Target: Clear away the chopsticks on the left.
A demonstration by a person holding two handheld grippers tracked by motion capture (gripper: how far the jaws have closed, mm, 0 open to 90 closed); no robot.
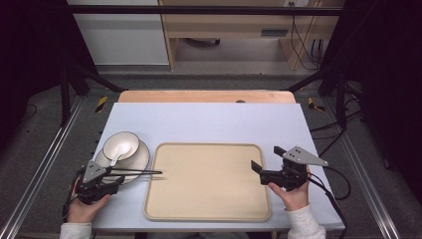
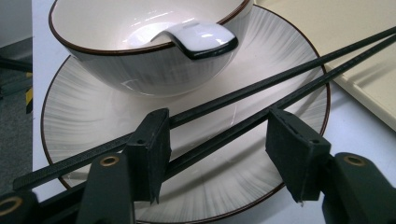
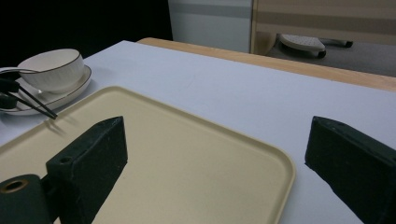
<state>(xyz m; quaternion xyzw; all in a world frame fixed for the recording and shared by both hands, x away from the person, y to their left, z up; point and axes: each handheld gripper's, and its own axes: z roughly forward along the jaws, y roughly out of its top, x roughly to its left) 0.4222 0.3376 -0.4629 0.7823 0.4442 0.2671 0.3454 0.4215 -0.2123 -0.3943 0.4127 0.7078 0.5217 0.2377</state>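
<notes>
A white bowl with a dark rim stands on a matching plate at the table's left, with a white spoon resting in it. Two black chopsticks lie across the plate's near side, their tips reaching over the left edge of a beige tray. My left gripper is open, and the chopsticks pass between its jaws above the plate. The bowl and spoon sit just beyond. My right gripper is open over the tray's right edge, holding nothing.
A pale blue sheet covers the table, with a wooden strip along its far edge. Black frame posts stand at both sides, and cabinets lie beyond the table. The tray is bare.
</notes>
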